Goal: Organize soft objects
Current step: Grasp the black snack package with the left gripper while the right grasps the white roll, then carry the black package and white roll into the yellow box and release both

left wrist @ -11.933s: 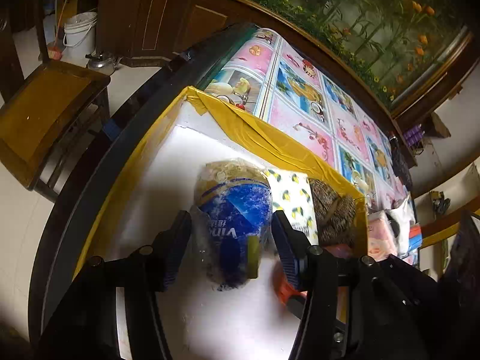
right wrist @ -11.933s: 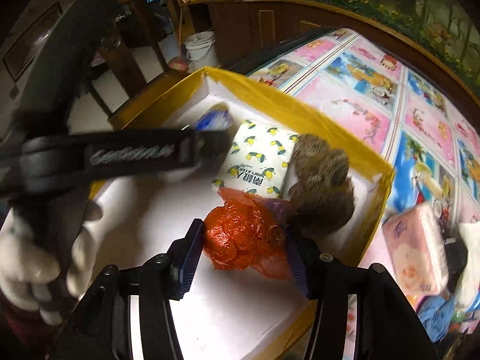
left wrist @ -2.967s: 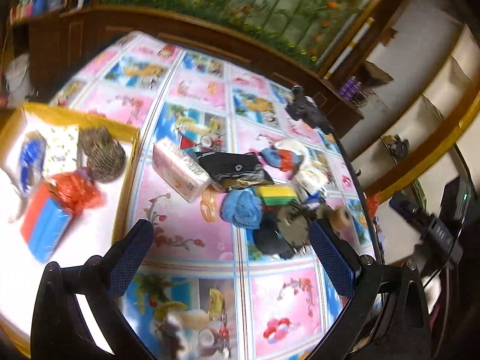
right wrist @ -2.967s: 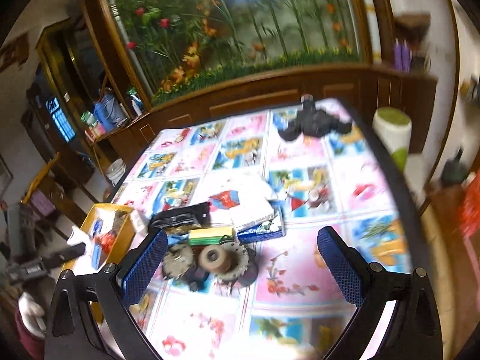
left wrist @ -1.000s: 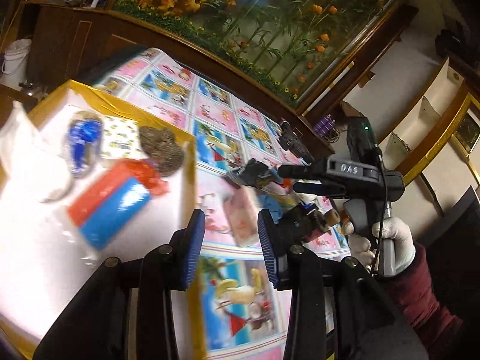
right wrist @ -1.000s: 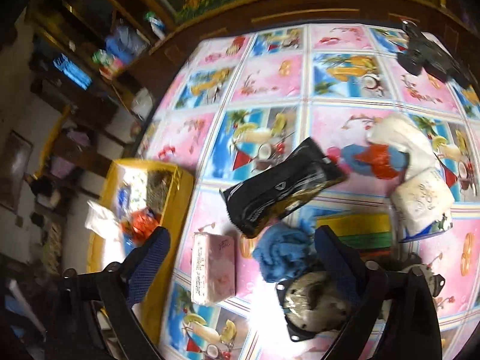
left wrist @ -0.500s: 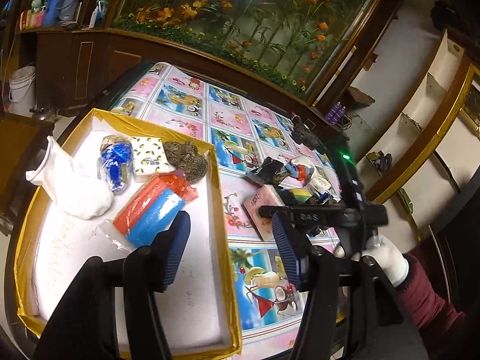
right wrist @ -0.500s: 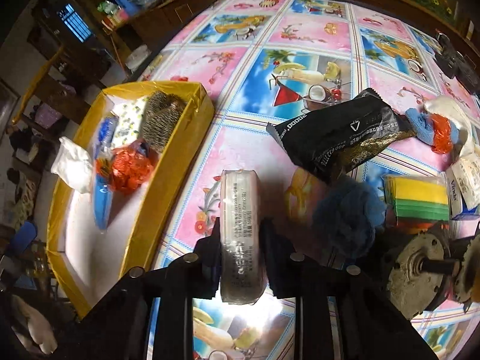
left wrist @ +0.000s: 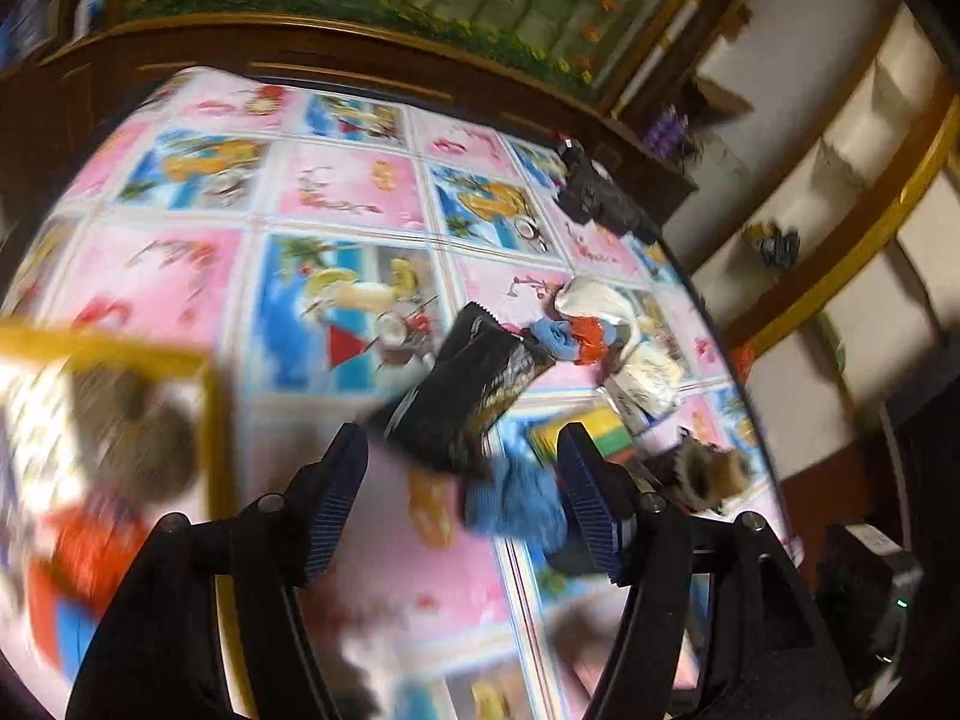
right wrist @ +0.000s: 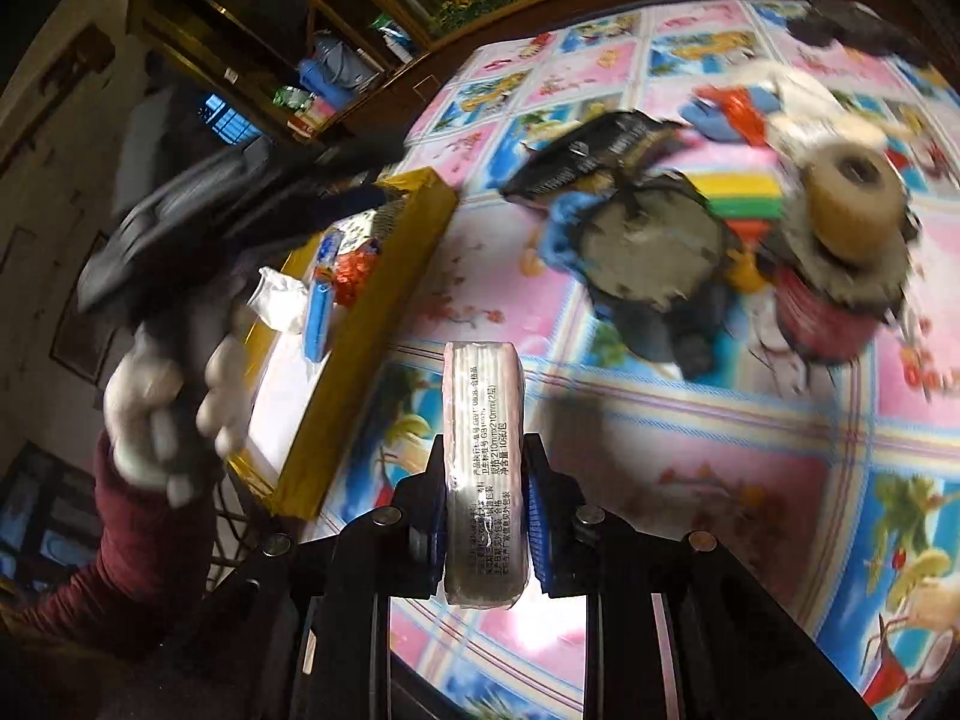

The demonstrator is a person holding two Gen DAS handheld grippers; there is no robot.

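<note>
Presently noted: patterned tablecloth (right wrist: 690, 420); yellow-rimmed box (right wrist: 384, 294) at nine o'clock, soft items inside. Right gripper (right wrist: 485, 516) clamped on tissue pack (right wrist: 483, 462), edge-up above cloth. Left gripper (left wrist: 462, 504) jaws opening, nothing gripped, blue yarn ball (left wrist: 510, 498) just beyond, three o'clock side.

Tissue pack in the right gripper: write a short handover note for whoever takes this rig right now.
Right gripper: shut on the tissue pack, held above the tablecloth, not yet in the yellow box.
Left gripper: holds nothing, fingers opening near the blue yarn ball and black pouch.
Done: the box already holds a white cloth, a blue-and-red pack and an orange bag.
Left: drop the tissue pack in the box, then sort the yarn ball and the other soft things in the pile.
</note>
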